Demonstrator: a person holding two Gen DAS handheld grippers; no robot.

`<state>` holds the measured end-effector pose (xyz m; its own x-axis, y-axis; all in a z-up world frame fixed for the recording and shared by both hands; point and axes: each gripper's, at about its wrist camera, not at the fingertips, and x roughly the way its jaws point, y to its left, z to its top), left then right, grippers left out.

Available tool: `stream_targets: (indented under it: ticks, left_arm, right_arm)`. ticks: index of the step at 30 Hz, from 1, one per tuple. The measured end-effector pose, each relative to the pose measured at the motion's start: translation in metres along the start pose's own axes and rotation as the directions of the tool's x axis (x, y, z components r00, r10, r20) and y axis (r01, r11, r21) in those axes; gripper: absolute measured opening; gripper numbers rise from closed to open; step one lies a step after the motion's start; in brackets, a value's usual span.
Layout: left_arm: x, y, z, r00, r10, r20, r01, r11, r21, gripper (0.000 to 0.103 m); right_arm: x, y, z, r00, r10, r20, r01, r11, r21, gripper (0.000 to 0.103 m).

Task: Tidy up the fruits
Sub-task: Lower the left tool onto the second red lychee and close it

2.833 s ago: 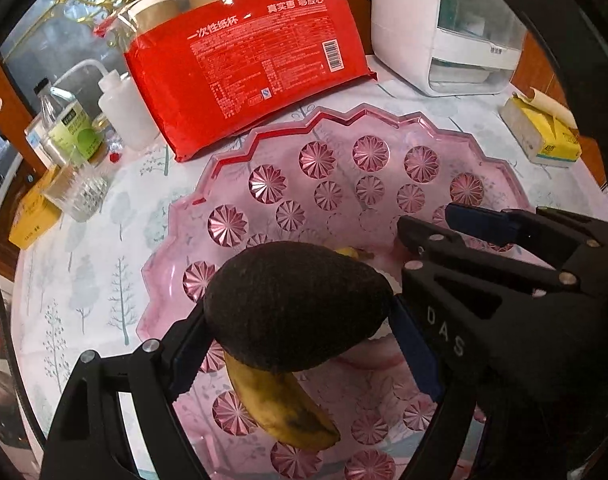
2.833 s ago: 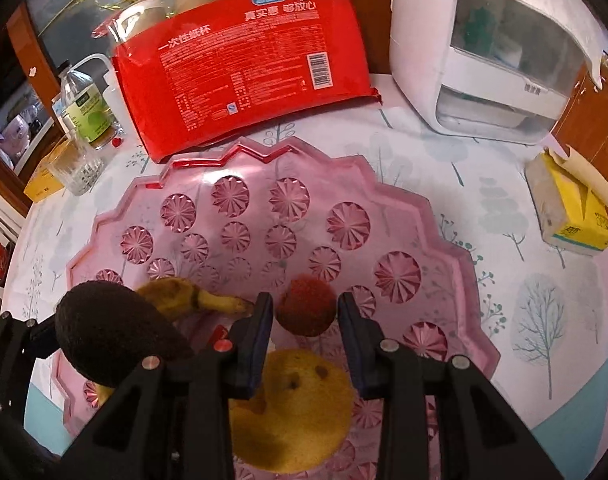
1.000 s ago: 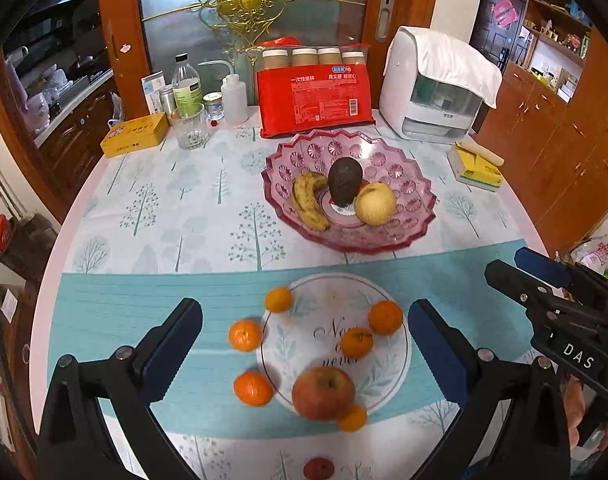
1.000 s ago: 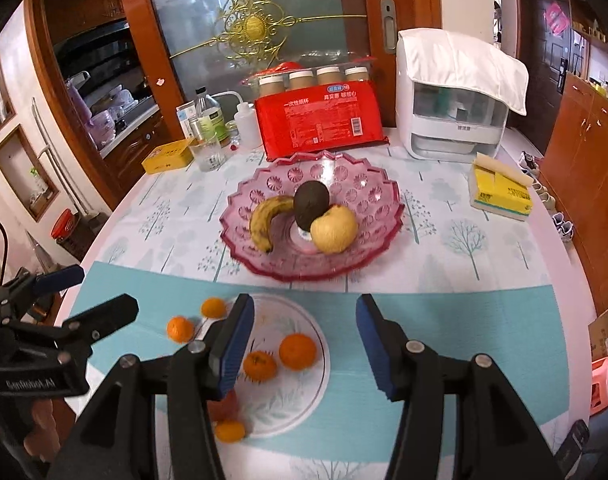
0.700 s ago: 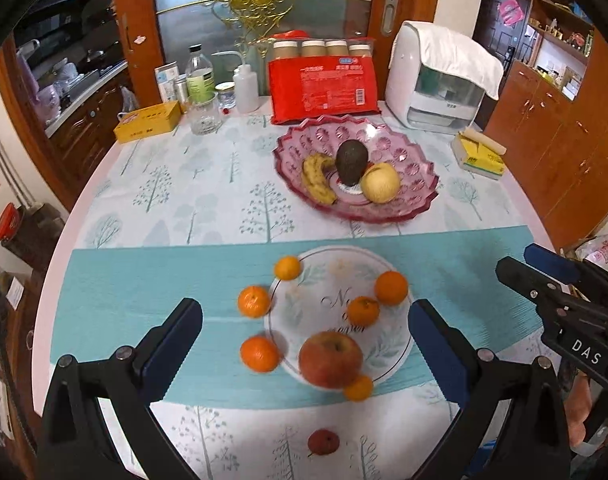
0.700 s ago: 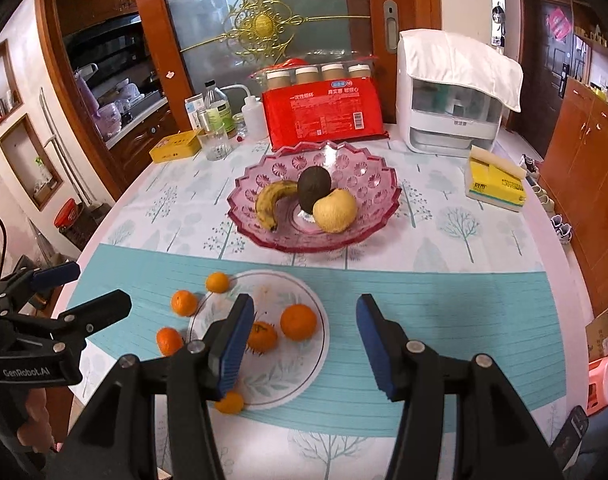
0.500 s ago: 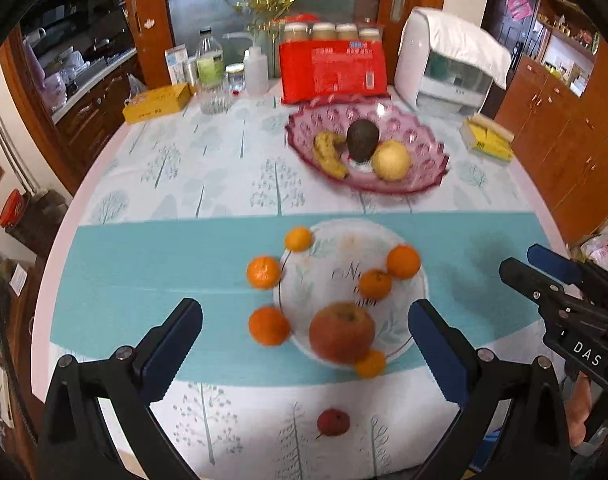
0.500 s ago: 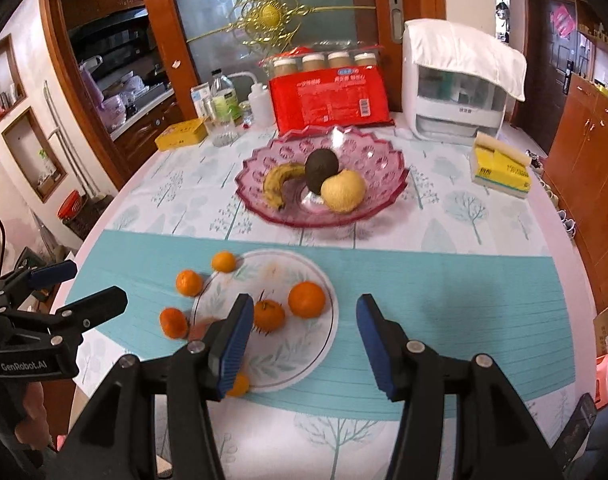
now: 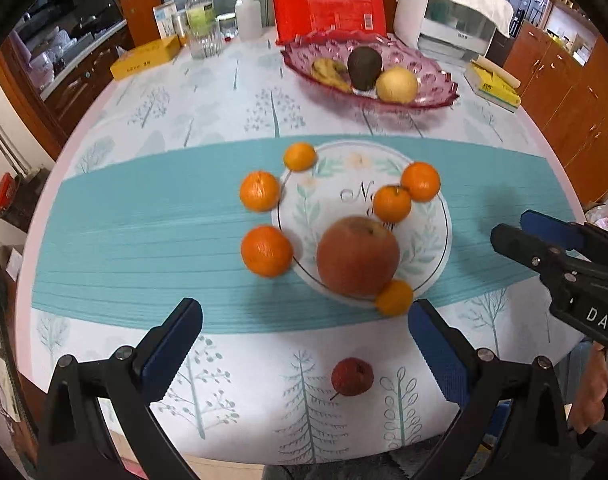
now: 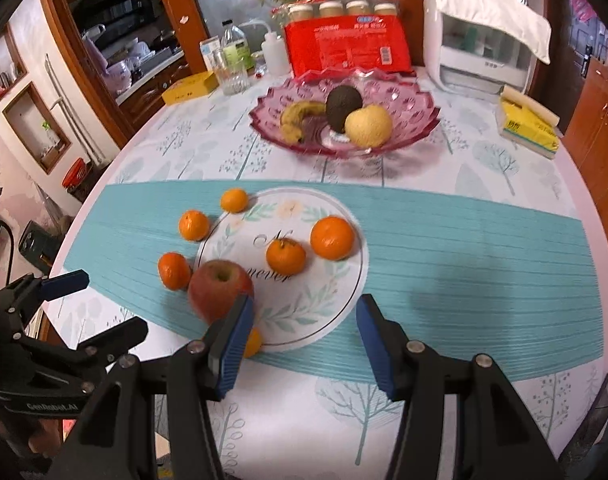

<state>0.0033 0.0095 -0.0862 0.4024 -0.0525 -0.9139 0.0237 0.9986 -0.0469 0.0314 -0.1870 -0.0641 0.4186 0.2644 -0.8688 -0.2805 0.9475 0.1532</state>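
A pink glass bowl (image 9: 436,94) (image 10: 416,128) at the table's far side holds a banana (image 9: 330,72), a dark avocado (image 9: 364,66) and a yellow pear (image 9: 396,85). Nearer, a red apple (image 9: 358,256) (image 10: 219,288) and several oranges (image 9: 265,251) lie on and around a round printed mat (image 9: 424,236). A small red fruit (image 9: 352,376) lies near the front edge. My left gripper (image 9: 304,344) is open and empty above the front edge. My right gripper (image 10: 301,336) is open and empty over the mat, its left finger next to the apple.
Behind the bowl stand a red package (image 9: 328,10), a white appliance (image 9: 452,16), bottles (image 9: 199,20) and a yellow box (image 9: 145,58). A yellow tissue pack (image 10: 528,126) lies at the right. The round table's front edge is near both grippers.
Both grippers let go of their fruit in the bowl, pulled far back toward the front edge, and have come lower and closer to the apple and oranges.
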Motion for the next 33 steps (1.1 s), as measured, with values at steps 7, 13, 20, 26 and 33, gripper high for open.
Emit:
stream_targets:
  ticks: [7, 13, 20, 26, 33]
  left_arm:
    - [0.028, -0.005, -0.028, 0.998, -0.042, -0.041, 0.043, 0.999, 0.03, 0.1]
    - [0.052, -0.015, -0.048, 0.994, -0.067, -0.085, 0.072, 0.996, 0.051, 0.087]
    - [0.065, -0.015, -0.057, 0.986, -0.117, -0.118, 0.12, 0.993, 0.018, 0.059]
    - [0.065, -0.016, -0.06, 0.982, -0.153, -0.108, 0.155, 0.988, 0.013, 0.032]
    - [0.055, 0.007, -0.059, 0.992, -0.106, -0.066, 0.103, 0.994, -0.044, 0.031]
  right_arm:
    - [0.026, 0.001, -0.022, 0.997, 0.009, -0.074, -0.011, 1.0, -0.025, 0.054]
    - [0.037, 0.002, -0.032, 0.993, 0.03, -0.11, -0.033, 0.999, -0.027, 0.054]
    - [0.041, 0.006, -0.04, 0.991, 0.045, -0.127, -0.05, 0.998, -0.034, 0.054]
    - [0.045, 0.013, -0.041, 0.989, 0.061, -0.137, -0.068, 0.996, -0.051, 0.054]
    - [0.06, 0.027, -0.04, 0.984, 0.077, -0.162, -0.09, 0.993, -0.075, 0.054]
